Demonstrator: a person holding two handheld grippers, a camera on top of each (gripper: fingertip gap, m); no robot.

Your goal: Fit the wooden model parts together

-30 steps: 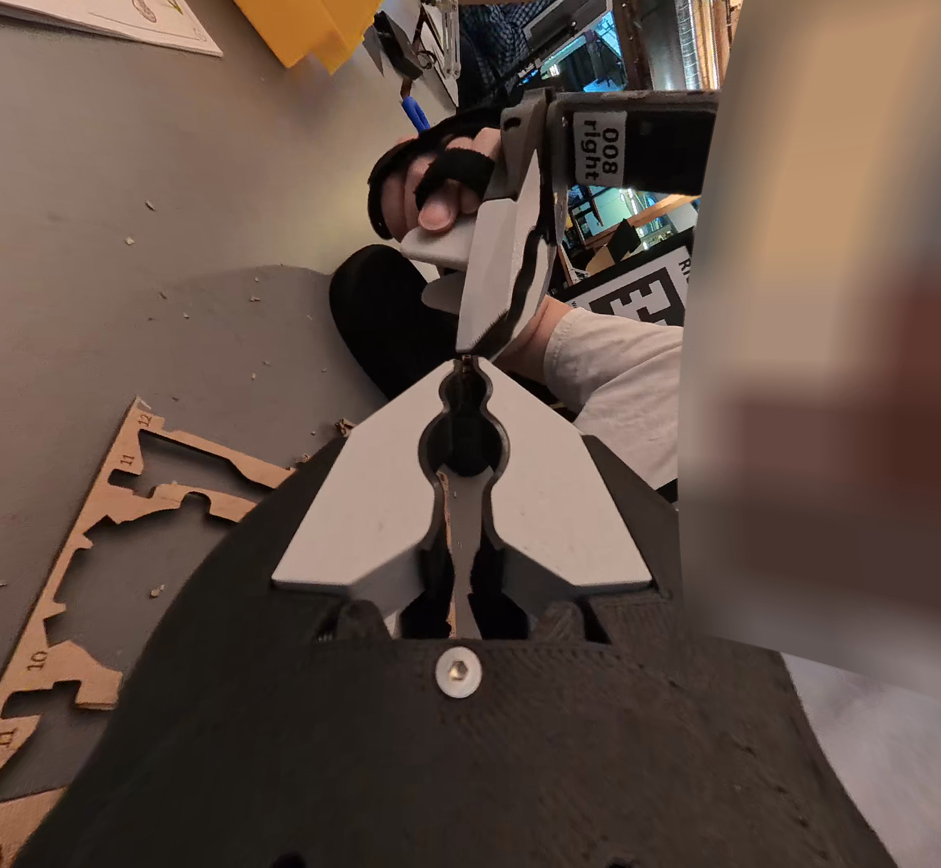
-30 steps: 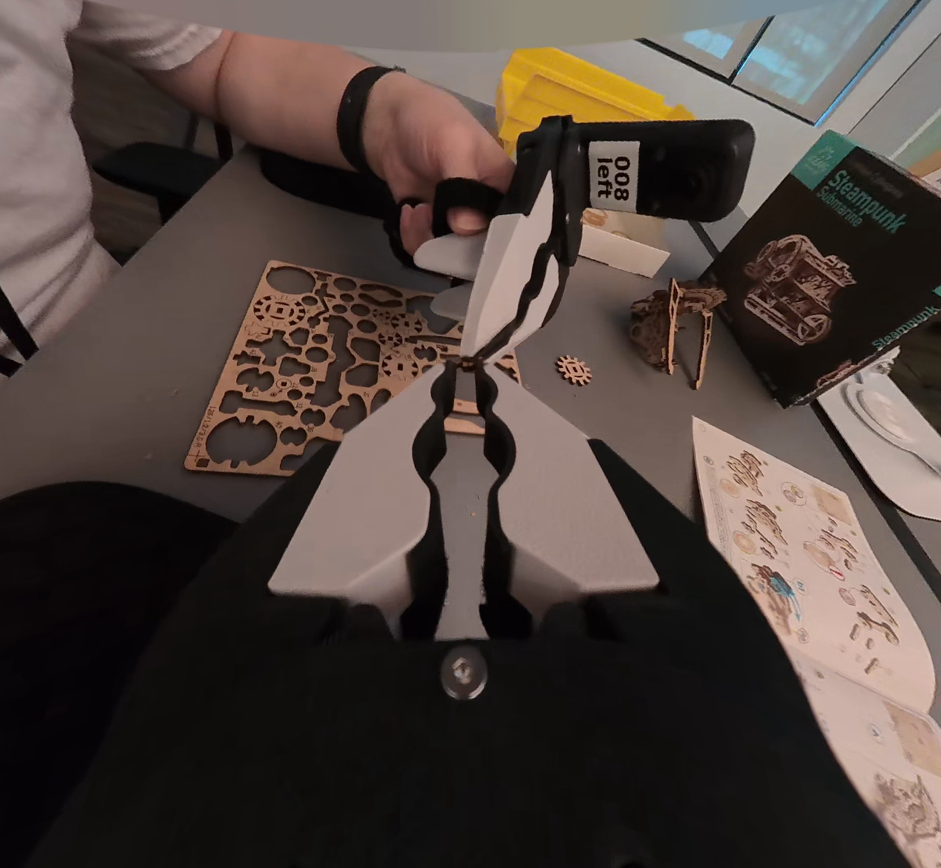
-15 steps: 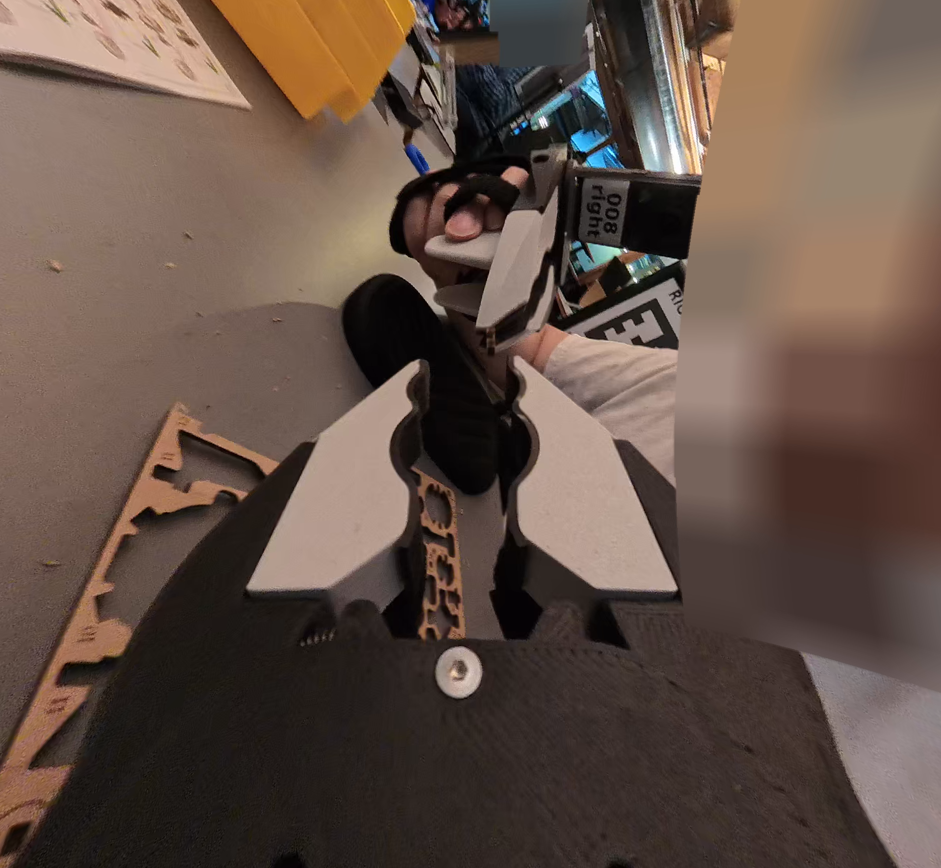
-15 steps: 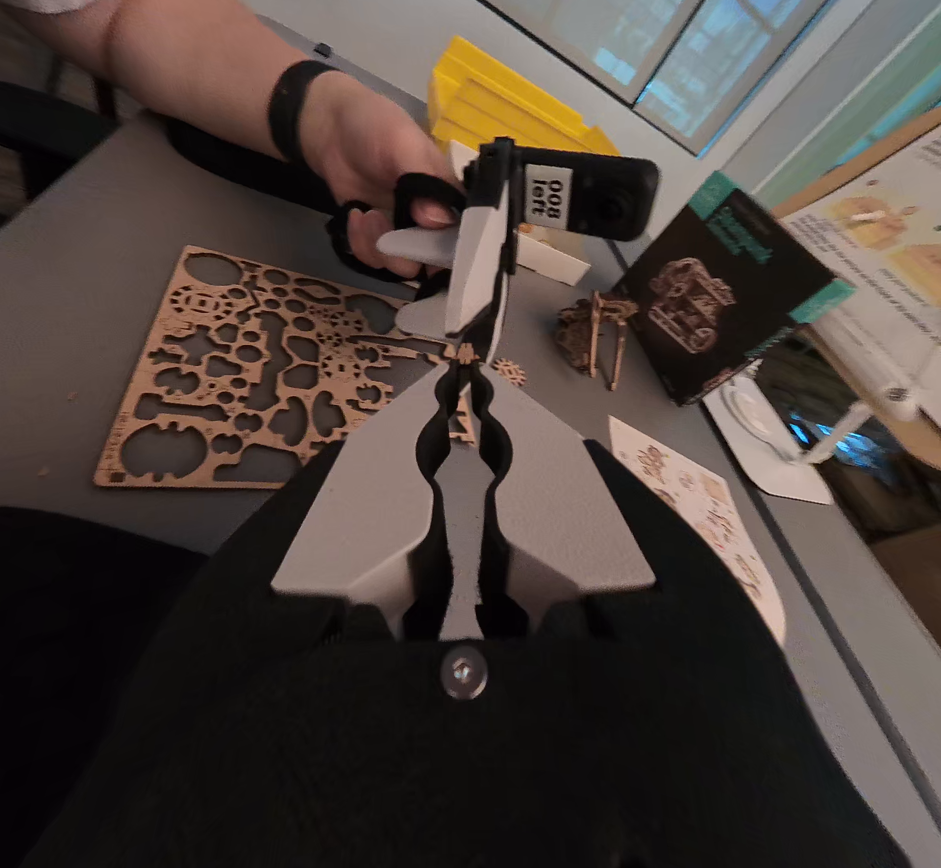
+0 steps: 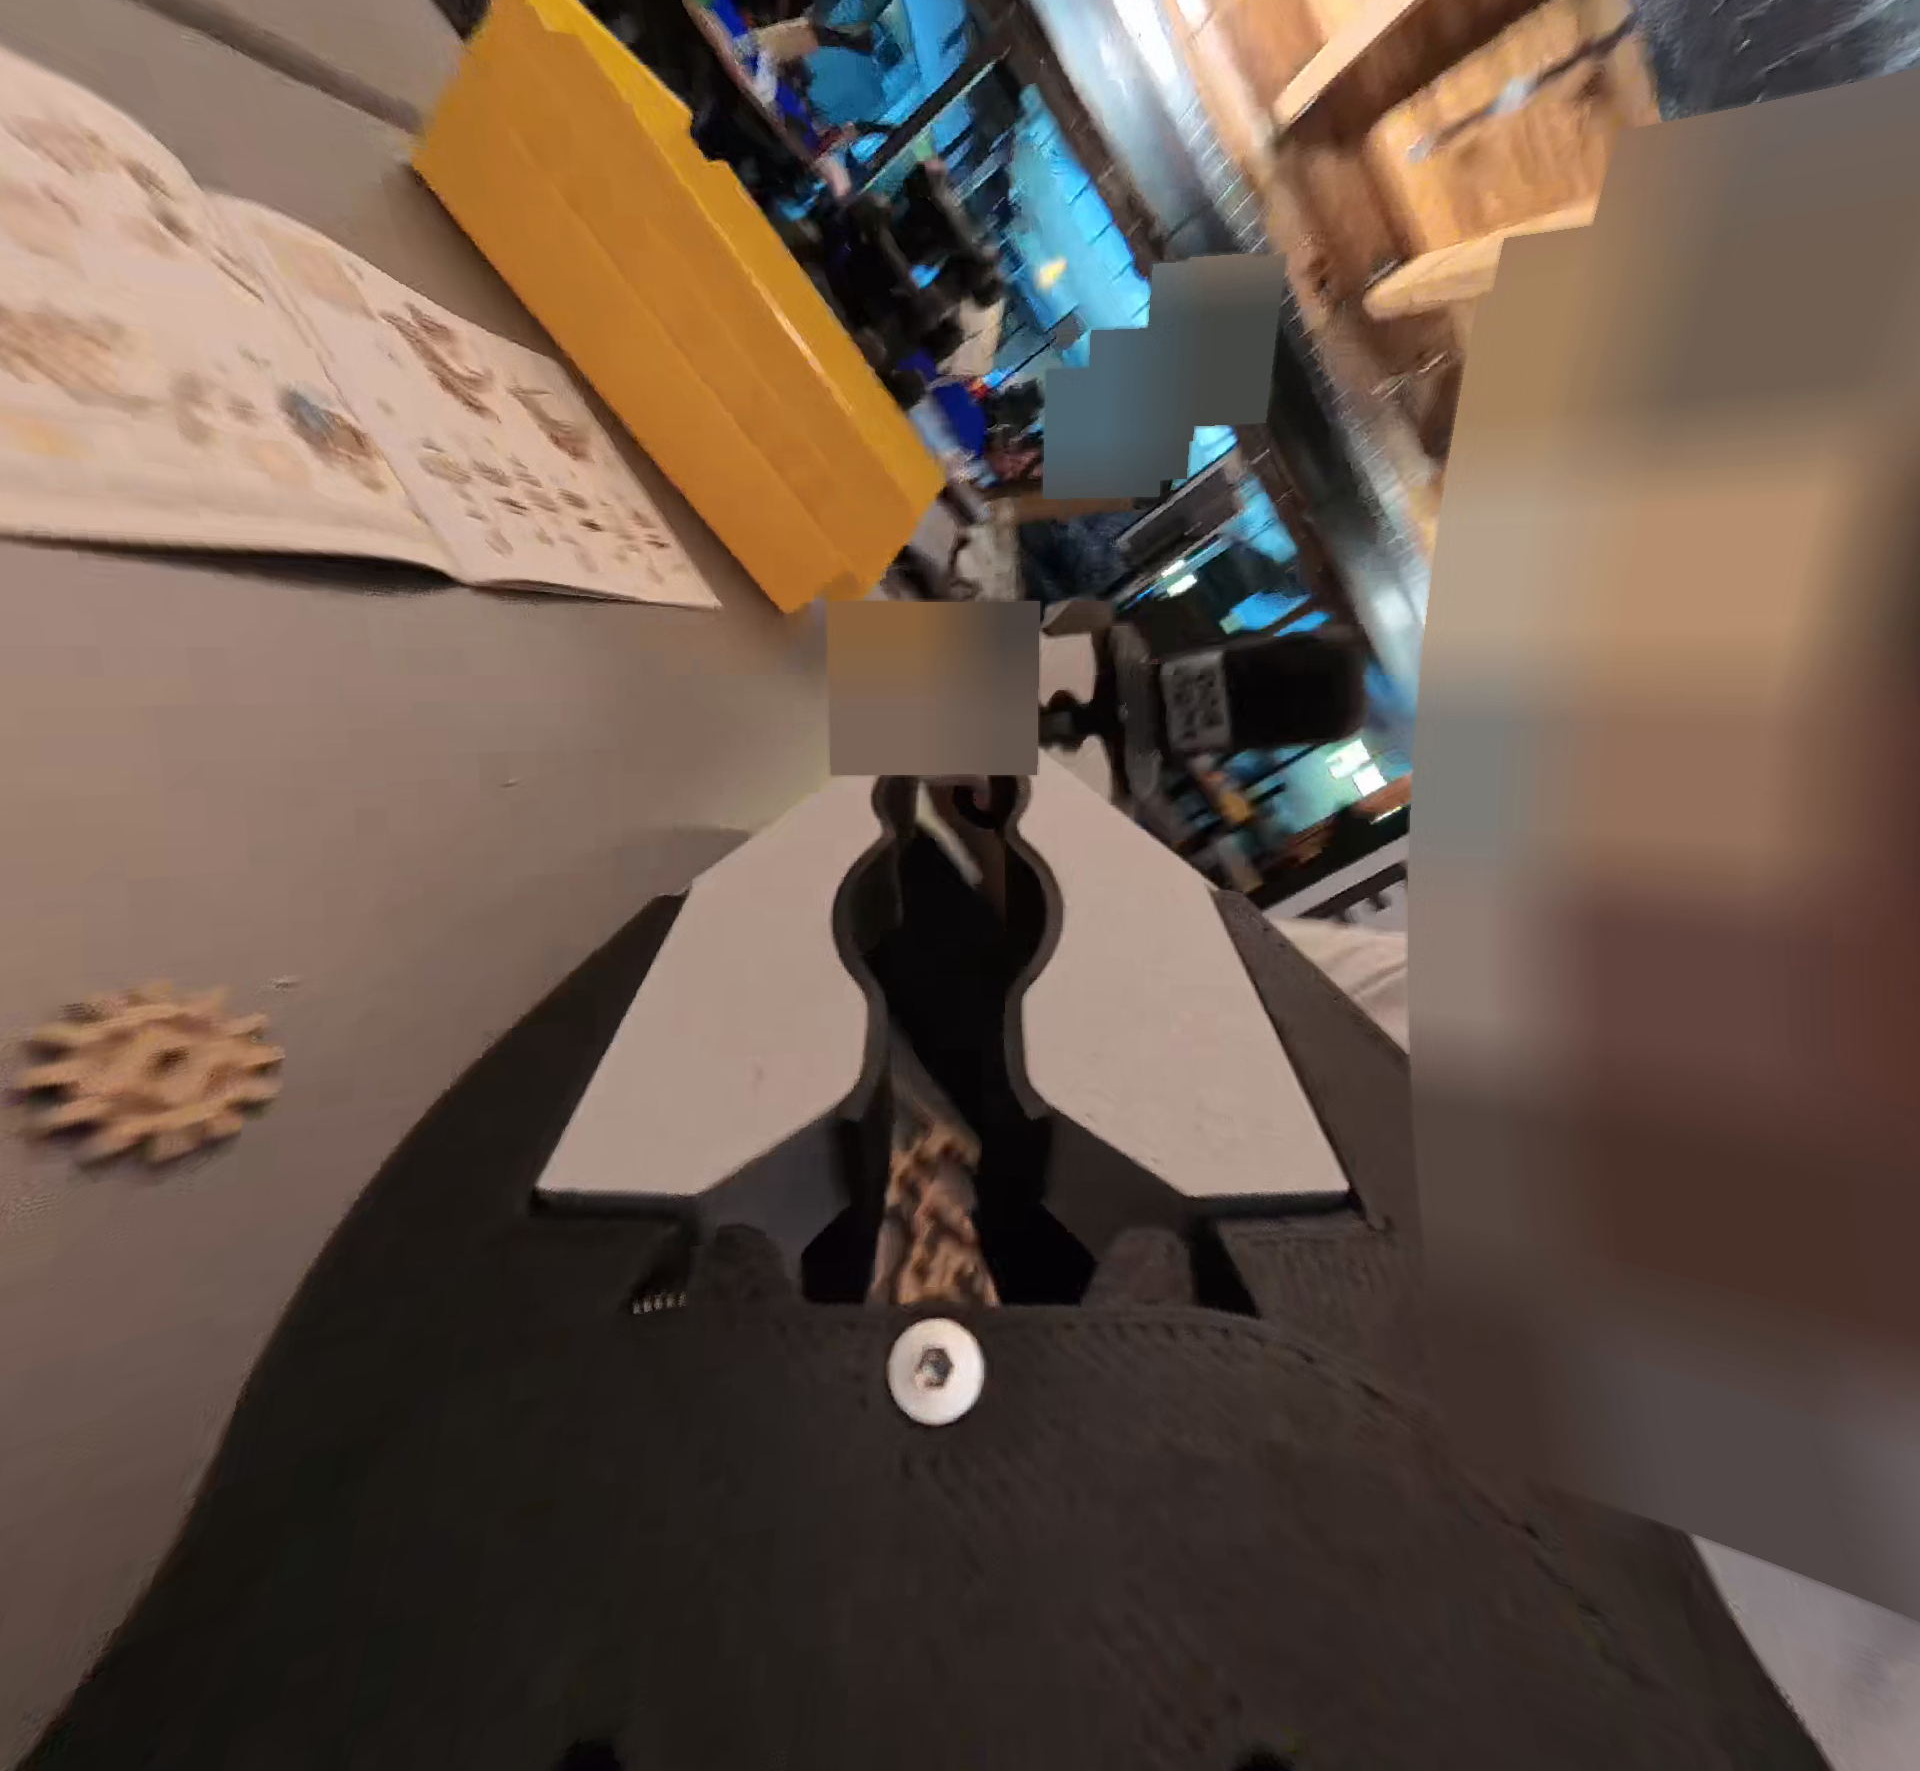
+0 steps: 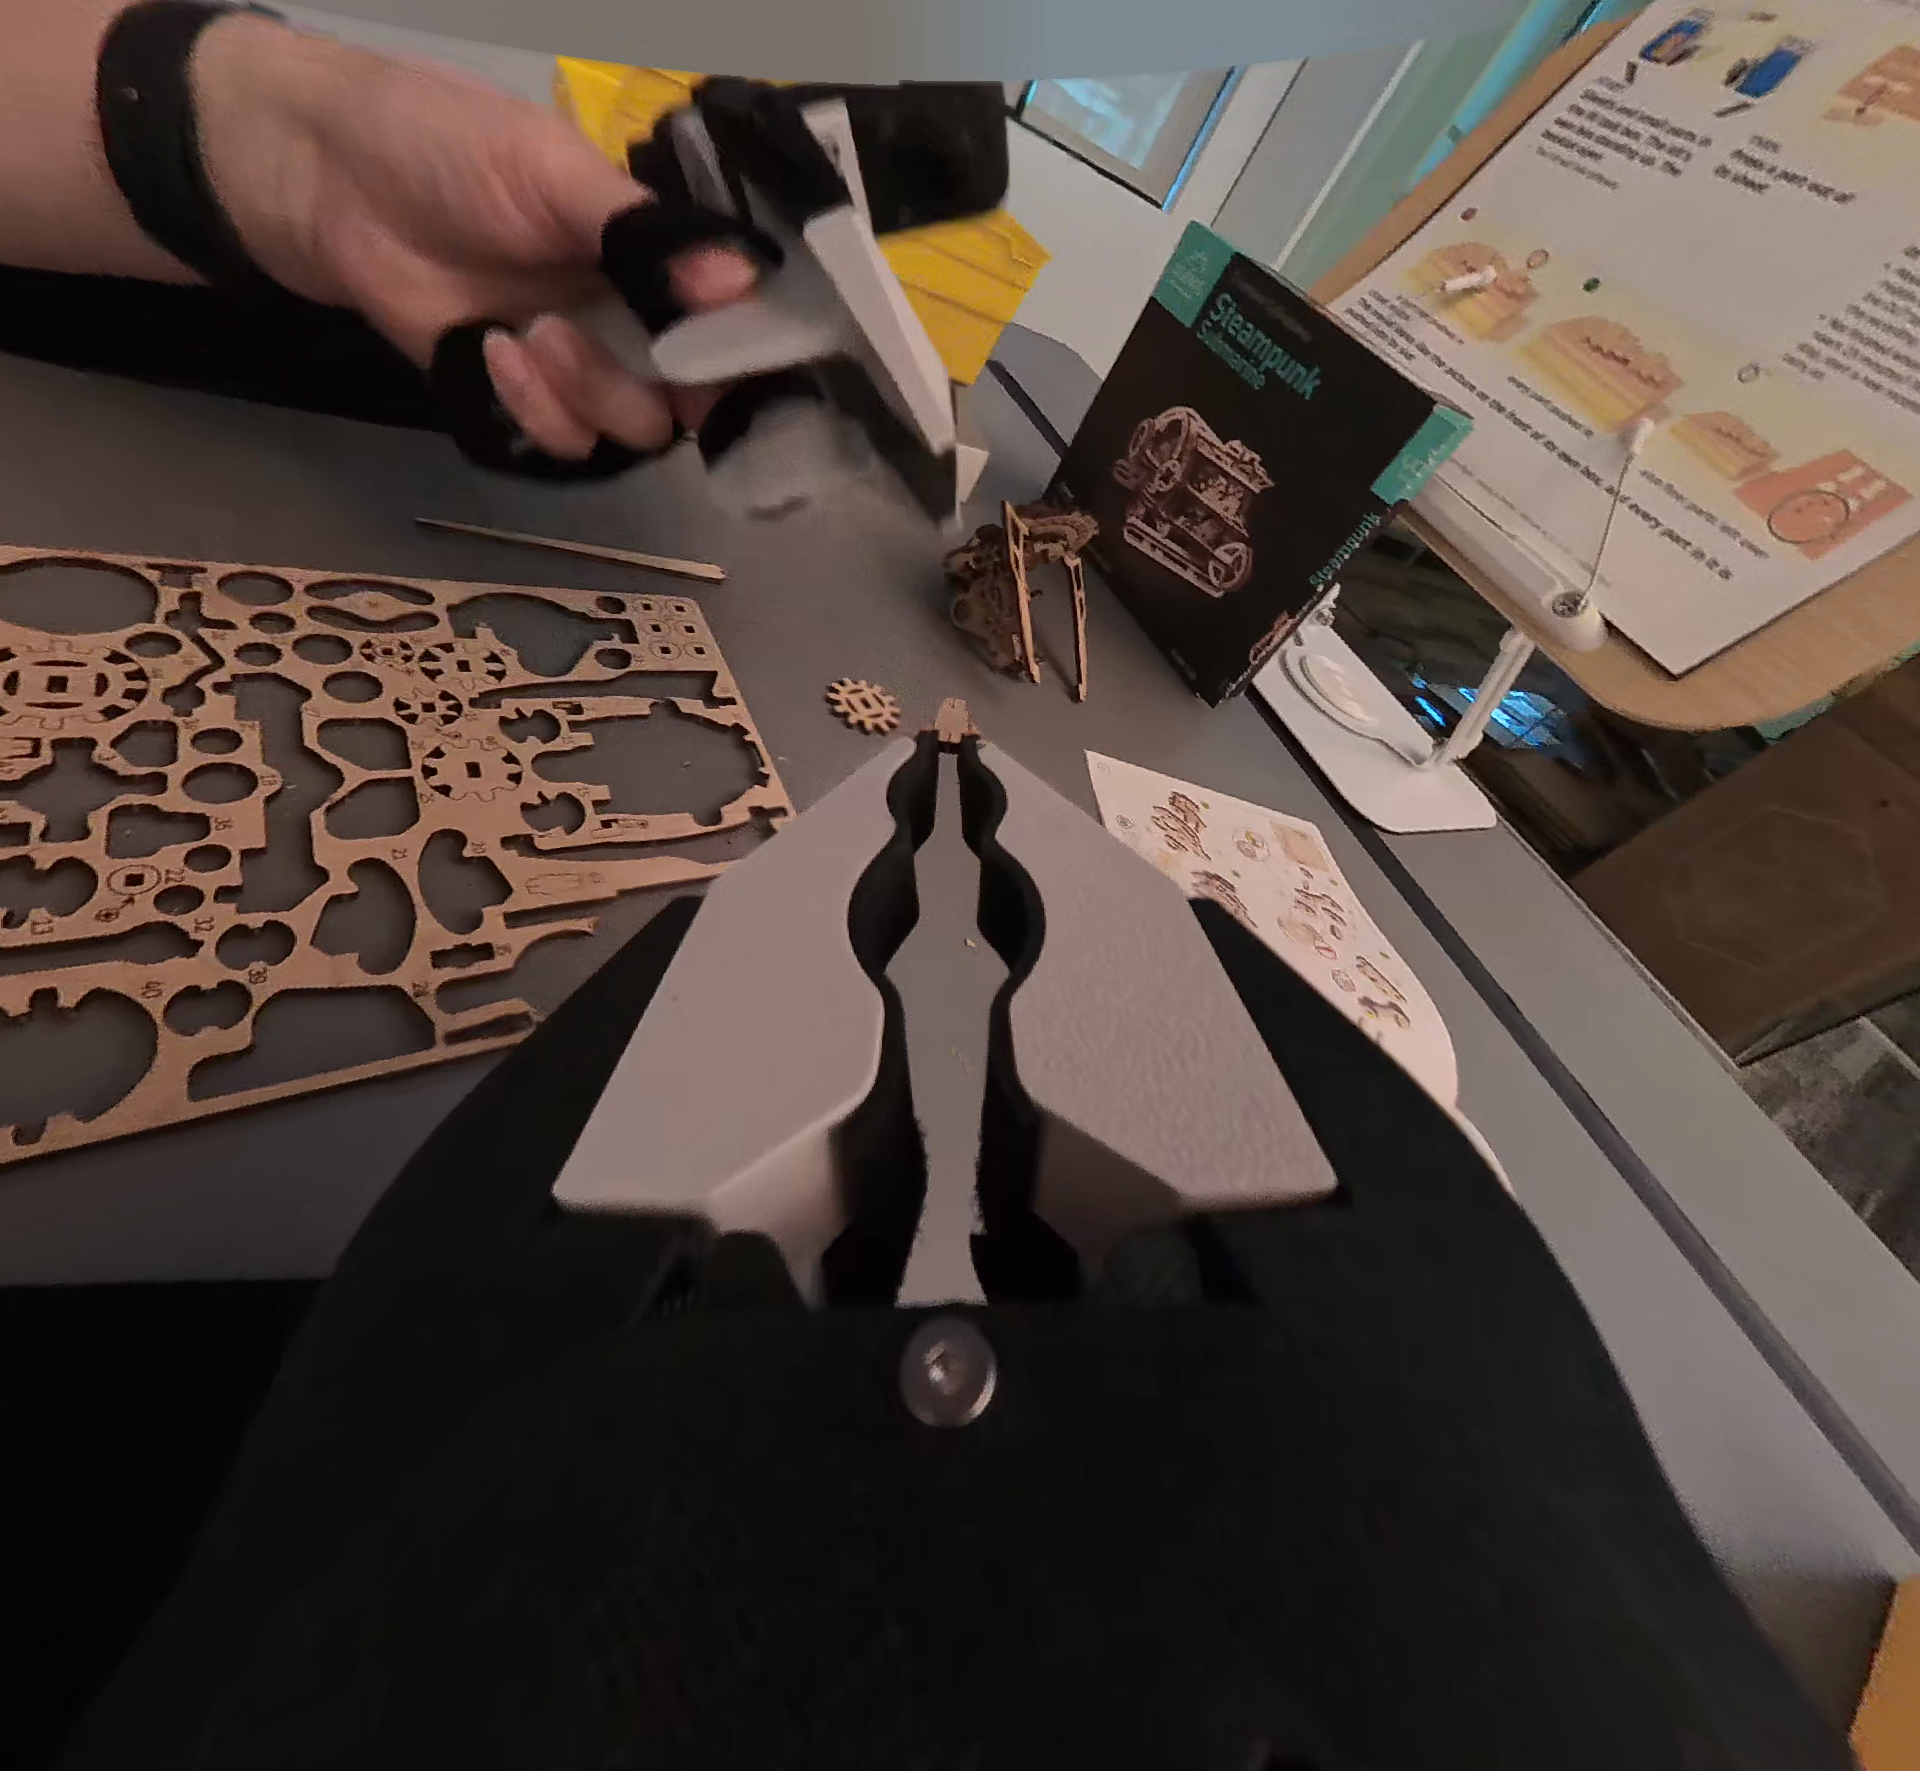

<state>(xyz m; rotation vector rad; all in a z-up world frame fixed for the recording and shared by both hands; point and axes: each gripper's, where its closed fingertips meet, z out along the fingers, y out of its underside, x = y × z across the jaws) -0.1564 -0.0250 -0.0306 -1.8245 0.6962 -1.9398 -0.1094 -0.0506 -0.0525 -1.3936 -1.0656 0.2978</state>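
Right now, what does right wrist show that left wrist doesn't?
Only right wrist: the cut-out sheet, the half-built model, the box, a thin stick, and a small part pinched in the right gripper.
Only left wrist: blurred room and shelving behind.
Both: gear, yellow bin, booklet, grey table.

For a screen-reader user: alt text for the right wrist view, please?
The right gripper pinches a small wooden part at its fingertips above a grey table. Beyond lie a punched-out wooden sheet, a loose gear and a half-built model.
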